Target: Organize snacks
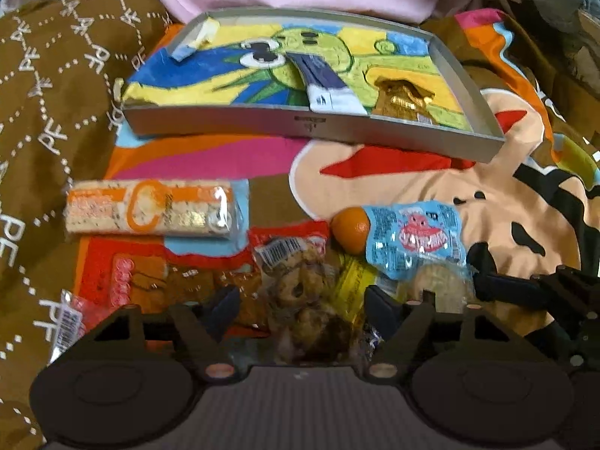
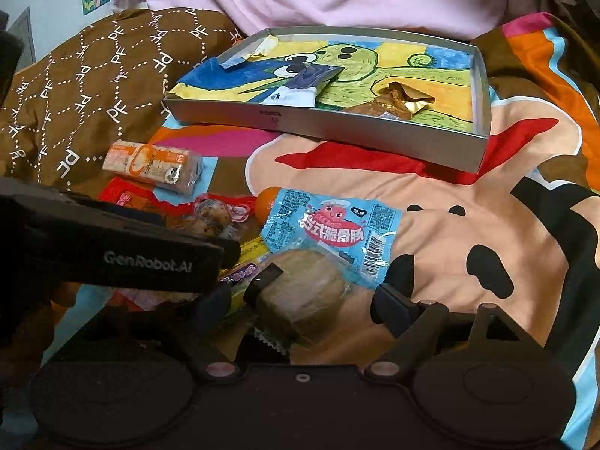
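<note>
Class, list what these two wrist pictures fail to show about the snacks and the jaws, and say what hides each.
- Left wrist view: the clear bag of brown cookies is blurred and its near end is hidden by the left gripper.
- Right wrist view: the yellow flat packet is mostly covered by the left gripper's black body.
- Right wrist view: the small orange fruit is half hidden behind the light blue sausage packet.

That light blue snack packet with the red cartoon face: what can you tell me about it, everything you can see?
The light blue packet is a crinkly, glossy plastic wrapper, apparently sealed, printed with a red cartoon figure, white characters and a barcode. It lies flat and askew on the patterned blanket, below the grey tray. Its upper left corner overlaps a small orange fruit; its lower edge overlaps a round pale wrapped pastry. Neither hand-held gripper touches it.
</note>
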Demonstrator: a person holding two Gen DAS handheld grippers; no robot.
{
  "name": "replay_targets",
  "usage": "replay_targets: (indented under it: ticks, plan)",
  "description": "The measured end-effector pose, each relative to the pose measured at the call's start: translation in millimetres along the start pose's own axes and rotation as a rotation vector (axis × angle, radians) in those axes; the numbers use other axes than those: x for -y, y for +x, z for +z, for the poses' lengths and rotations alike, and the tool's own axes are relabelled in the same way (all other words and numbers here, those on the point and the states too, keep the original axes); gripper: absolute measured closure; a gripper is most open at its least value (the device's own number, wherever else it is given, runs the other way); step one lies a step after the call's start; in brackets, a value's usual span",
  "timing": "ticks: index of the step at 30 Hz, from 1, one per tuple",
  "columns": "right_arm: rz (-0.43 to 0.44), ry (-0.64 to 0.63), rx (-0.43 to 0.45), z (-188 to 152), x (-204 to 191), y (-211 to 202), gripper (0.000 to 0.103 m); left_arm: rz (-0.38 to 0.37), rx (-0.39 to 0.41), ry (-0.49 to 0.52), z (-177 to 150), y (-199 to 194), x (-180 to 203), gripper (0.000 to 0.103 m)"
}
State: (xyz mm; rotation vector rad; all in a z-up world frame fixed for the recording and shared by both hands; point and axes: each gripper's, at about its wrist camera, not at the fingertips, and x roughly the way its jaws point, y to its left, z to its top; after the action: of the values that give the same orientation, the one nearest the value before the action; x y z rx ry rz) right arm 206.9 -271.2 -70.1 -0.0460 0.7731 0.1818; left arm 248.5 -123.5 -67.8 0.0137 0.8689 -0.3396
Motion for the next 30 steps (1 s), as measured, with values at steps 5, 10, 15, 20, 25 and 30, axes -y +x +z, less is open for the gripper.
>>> replay_targets:
  ticks: [5,10,15,20,25,30]
  plan:
    - [0.003,-0.01,-0.006,-0.4,-2.4,0.4,0.022,-0.001,0.015,0.002,-1.7,-0.3,-2.3,0.036]
    - [0.006,-0.006,-0.006,-0.5,-2.3,0.5,0.027,0.0,0.004,0.002,0.1,0.6,-2.8,0.049]
    - [-0.001,-0.002,-0.009,-0.7,-2.4,0.0,0.029,-0.003,-0.003,-0.012,-1.3,0.0,-2.1,0.05]
    - [-0.012,0.002,-0.012,-0.5,-2.3,2.0,0.029,-0.012,-0.024,0.02,2.3,6.3,2.1,0.04]
    - [-0.015,0.014,-0.009,-0.2,0.1,3.8,0.029,-0.012,-0.036,0.036,5.6,10.7,8.9,0.043]
    - [-0.027,0.015,-0.007,-0.7,-0.4,3.2,0.043,-0.066,-0.06,-0.042,6.5,11.4,-2.3,0.052]
